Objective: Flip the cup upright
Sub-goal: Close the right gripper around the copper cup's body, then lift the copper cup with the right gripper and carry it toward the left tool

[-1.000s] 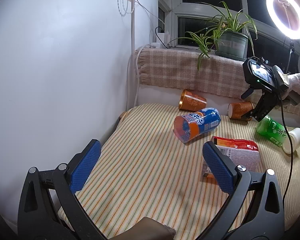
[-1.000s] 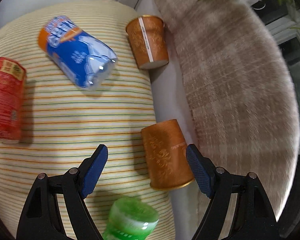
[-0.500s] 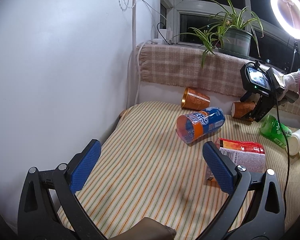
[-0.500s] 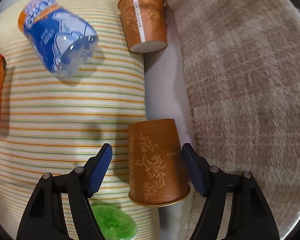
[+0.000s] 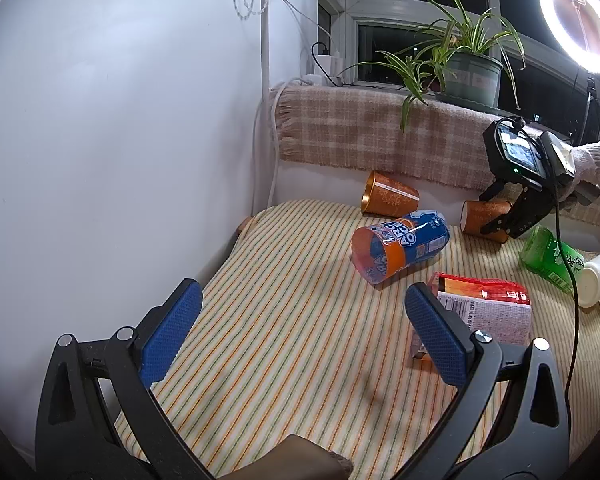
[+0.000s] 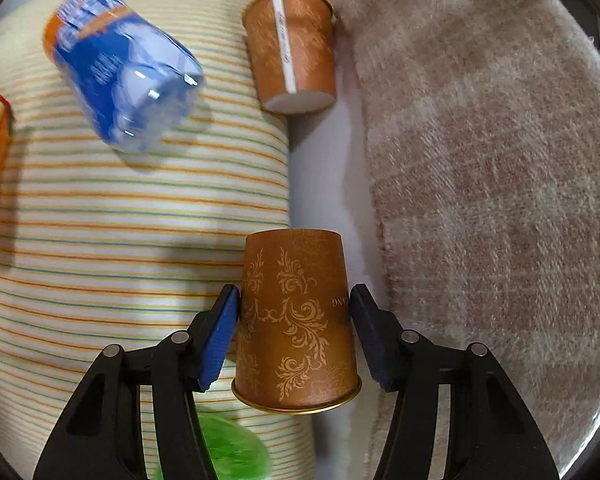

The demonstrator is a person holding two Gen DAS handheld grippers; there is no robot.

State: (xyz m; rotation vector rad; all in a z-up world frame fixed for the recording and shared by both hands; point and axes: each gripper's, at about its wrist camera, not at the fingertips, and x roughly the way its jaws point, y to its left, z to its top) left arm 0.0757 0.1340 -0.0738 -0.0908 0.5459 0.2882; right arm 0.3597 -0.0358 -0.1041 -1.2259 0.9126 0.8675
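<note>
An orange paper cup [image 6: 296, 320] with a gold pattern lies on its side at the striped cloth's far edge, its gold rim toward the camera. My right gripper [image 6: 294, 312] straddles it, both blue pads against its sides. It also shows in the left wrist view [image 5: 482, 220], with the right gripper [image 5: 500, 222] around it. A second orange cup [image 6: 292, 44] lies on its side farther off, also in the left wrist view [image 5: 388, 200]. My left gripper [image 5: 300, 320] is open and empty above the near cloth.
A blue and orange bottle [image 5: 400, 246] lies mid-cloth, a red snack packet [image 5: 484, 312] beside it, a green bottle [image 5: 556, 258] at right. A checked cloth [image 5: 380, 144] covers the sill behind, with a potted plant [image 5: 472, 76]. A white wall [image 5: 120, 140] stands left.
My right gripper has moved forward over the nearer orange cup and its jaws have narrowed until the pads meet the cup's sides. The left gripper has barely moved.
</note>
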